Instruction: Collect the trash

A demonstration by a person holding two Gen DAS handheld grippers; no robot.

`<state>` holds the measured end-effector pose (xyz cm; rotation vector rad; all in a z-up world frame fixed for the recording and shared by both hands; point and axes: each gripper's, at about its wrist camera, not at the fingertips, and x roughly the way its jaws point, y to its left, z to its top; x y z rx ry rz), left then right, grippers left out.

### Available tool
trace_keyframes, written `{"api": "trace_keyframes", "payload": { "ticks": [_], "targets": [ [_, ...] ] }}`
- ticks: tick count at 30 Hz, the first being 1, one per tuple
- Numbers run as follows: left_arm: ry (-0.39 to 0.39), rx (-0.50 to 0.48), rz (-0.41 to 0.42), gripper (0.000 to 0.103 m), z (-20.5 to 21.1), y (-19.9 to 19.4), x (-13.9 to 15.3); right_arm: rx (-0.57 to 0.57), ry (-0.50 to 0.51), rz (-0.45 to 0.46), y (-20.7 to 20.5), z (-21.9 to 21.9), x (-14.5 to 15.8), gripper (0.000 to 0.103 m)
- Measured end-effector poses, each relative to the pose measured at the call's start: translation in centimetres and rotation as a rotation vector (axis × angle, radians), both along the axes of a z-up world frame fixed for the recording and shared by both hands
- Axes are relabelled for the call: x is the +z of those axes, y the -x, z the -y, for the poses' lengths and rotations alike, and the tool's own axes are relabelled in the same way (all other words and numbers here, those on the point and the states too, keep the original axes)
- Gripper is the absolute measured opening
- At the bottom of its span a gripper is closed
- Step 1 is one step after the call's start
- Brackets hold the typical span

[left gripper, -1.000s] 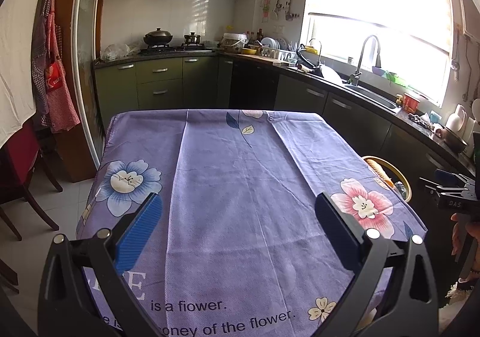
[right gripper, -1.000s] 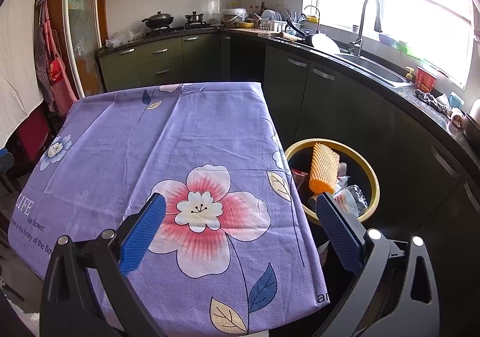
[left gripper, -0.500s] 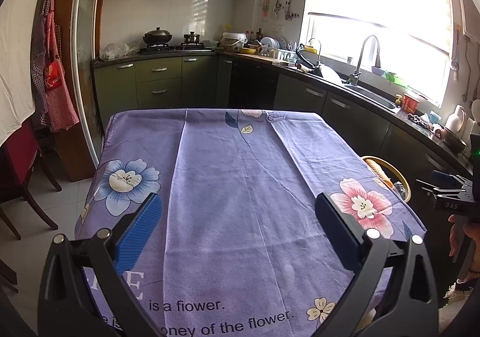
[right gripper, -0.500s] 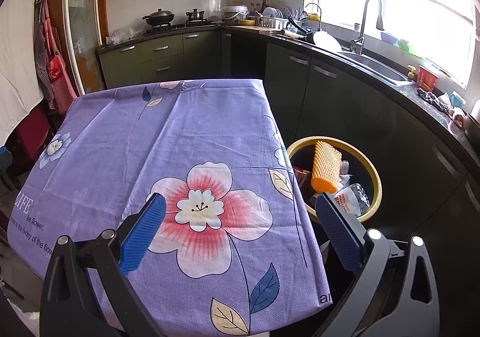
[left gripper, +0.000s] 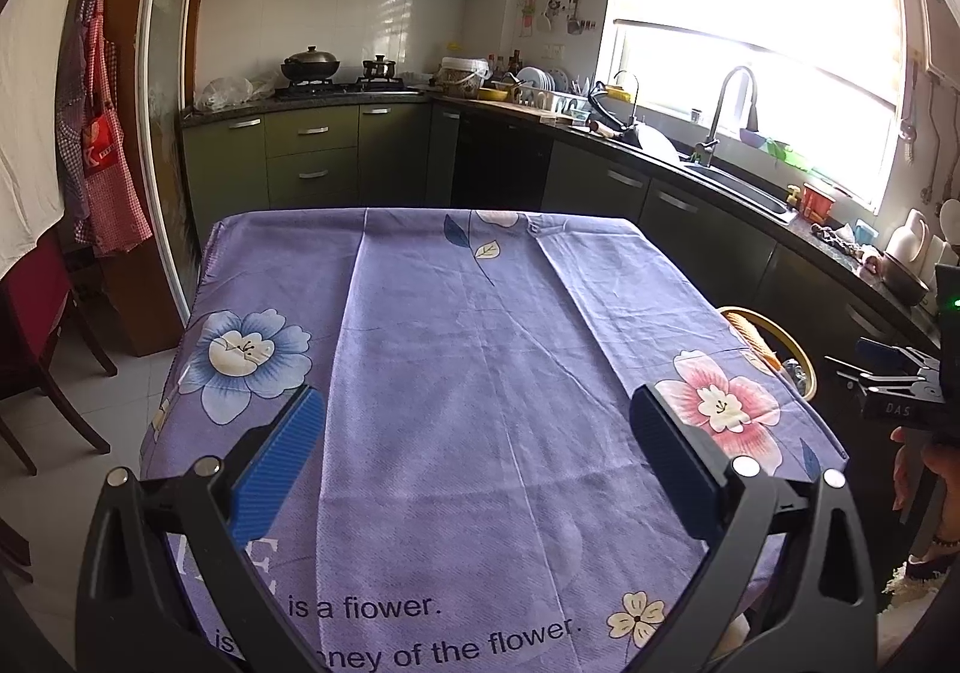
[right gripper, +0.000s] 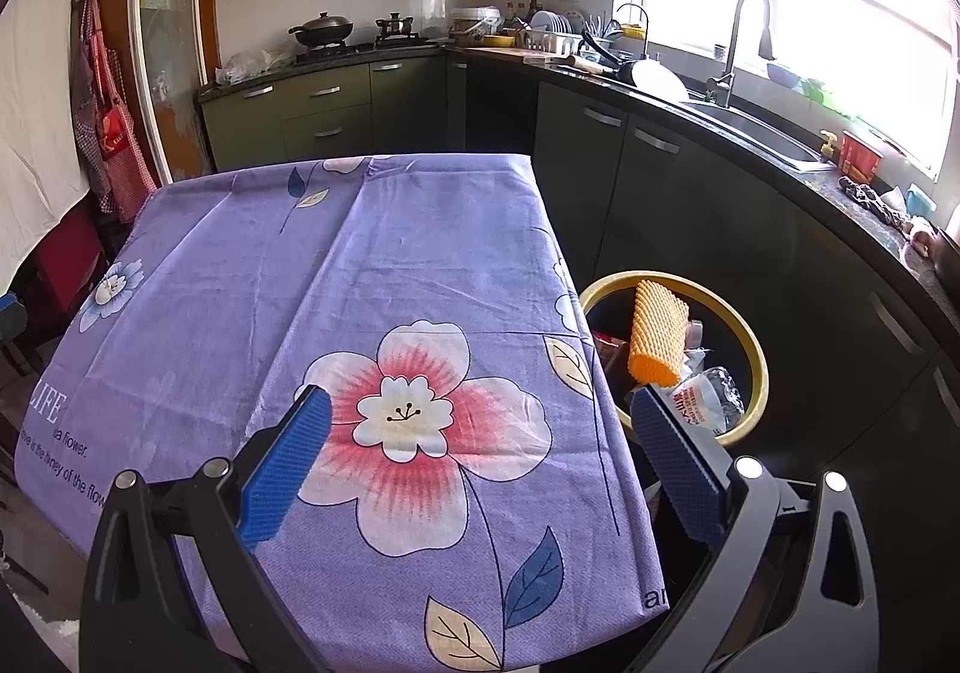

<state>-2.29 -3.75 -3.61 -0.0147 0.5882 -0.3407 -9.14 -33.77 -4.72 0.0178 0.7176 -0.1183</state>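
Over the last second almost nothing has moved on my feeds: the counter (left gripper: 468,373) under its purple flowered cloth shows no litter in either view, just as it did a moment ago. I read that as the collecting being finished, or nearly. The yellow-rimmed bin (right gripper: 753,349) stands on the floor just beside the counter's right edge, and the trash lies inside it, an orange foam net (right gripper: 657,340) on top. My left tool (left gripper: 477,433) and right tool (right gripper: 480,433) both stay spread wide, gripping nothing.
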Motion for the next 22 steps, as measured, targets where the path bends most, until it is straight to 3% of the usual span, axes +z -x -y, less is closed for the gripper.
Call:
{"api": "trace_keyframes", "payload": {
  "ticks": [10,17,22],
  "targets": [
    [0.067,-0.04,-0.036,0.097,0.2,-0.4,-0.3,0.016,-0.016,-0.009,-0.3,0.2,-0.3,0.098],
    [-0.029,0.022,-0.027,0.097,0.2,-1.8,-0.2,0.031,-0.007,-0.024,-1.3,0.2,-0.4,0.098],
    [-0.089,0.049,-0.038,0.097,0.1,-5.4,-0.9,0.066,-0.021,-0.059,-5.3,0.9,-0.8,0.098]
  ]
}}
